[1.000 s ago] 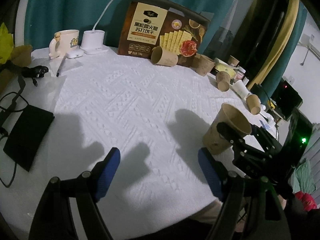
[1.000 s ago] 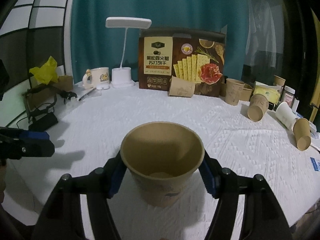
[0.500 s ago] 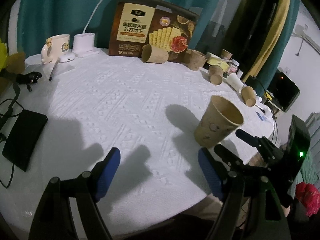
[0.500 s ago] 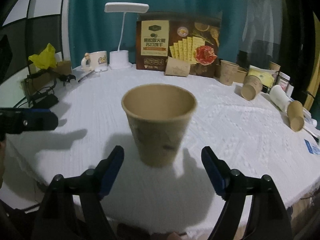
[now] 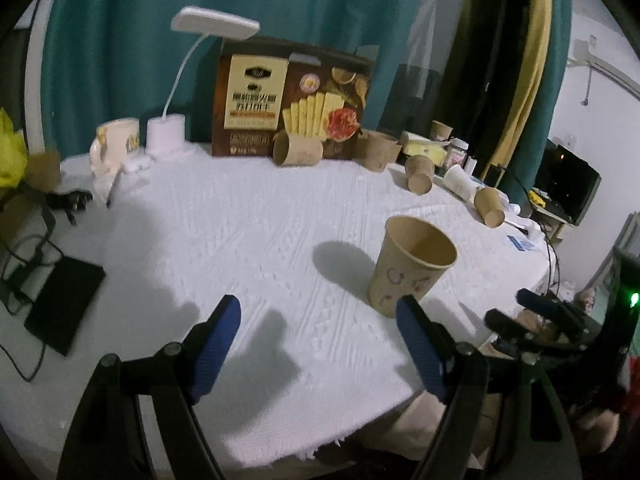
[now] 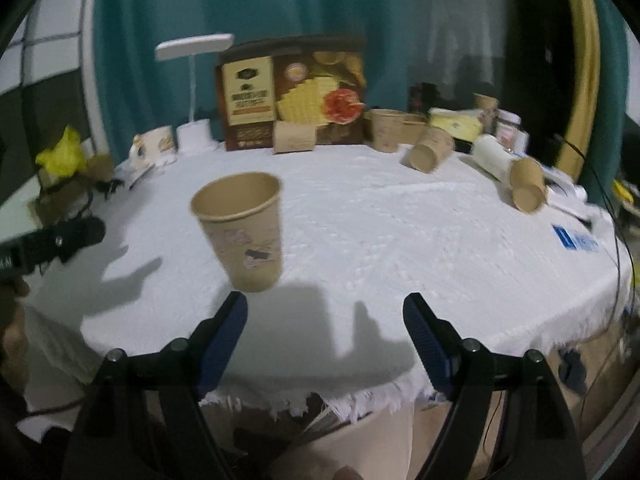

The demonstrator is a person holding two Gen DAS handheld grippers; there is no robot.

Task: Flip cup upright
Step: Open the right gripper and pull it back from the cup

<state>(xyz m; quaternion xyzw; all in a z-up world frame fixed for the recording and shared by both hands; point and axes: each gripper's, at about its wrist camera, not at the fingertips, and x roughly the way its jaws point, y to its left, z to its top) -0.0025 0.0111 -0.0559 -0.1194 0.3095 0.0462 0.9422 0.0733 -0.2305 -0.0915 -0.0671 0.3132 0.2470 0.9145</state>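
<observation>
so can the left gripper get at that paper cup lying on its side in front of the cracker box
Probably yes. The left gripper is open and empty, and bare white cloth runs from it to the lying cup by the cracker box. The upright cup stands off to the right, clear of that path.

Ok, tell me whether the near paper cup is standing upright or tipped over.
Upright. The paper cup stands on its base on the white tablecloth, open mouth up, with no gripper touching it.
</observation>
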